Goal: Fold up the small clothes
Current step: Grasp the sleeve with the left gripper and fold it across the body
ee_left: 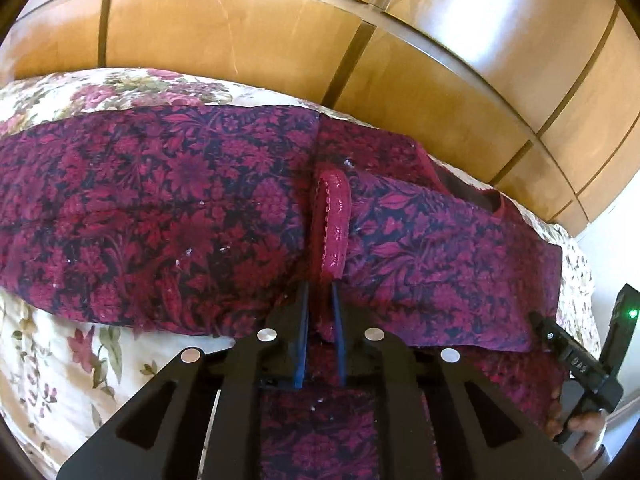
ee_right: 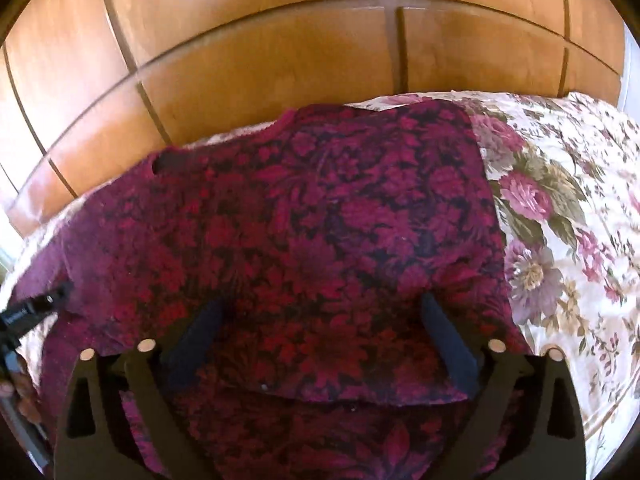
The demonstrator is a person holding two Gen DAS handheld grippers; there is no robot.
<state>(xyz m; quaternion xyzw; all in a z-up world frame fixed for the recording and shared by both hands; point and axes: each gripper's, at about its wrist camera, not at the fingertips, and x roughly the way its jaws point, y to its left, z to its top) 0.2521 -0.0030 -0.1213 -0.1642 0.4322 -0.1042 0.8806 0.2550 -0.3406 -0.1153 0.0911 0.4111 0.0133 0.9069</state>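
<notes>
A maroon garment with a dark floral print (ee_left: 168, 216) lies spread across a bed; it also fills the right wrist view (ee_right: 320, 216). My left gripper (ee_left: 320, 292) is shut on a glossy red trimmed edge (ee_left: 334, 220) of the garment near its middle fold. My right gripper (ee_right: 320, 312) is open, its blue-padded fingers (ee_right: 444, 340) wide apart just above the garment, holding nothing. The right gripper's black body shows at the right edge of the left wrist view (ee_left: 576, 360), and the left gripper's tip at the left edge of the right wrist view (ee_right: 36, 304).
The bed has a cream floral cover (ee_right: 560, 220), also showing in the left wrist view (ee_left: 52, 364). Glossy wooden wardrobe doors (ee_left: 240, 28) stand right behind the bed, seen again in the right wrist view (ee_right: 280, 60).
</notes>
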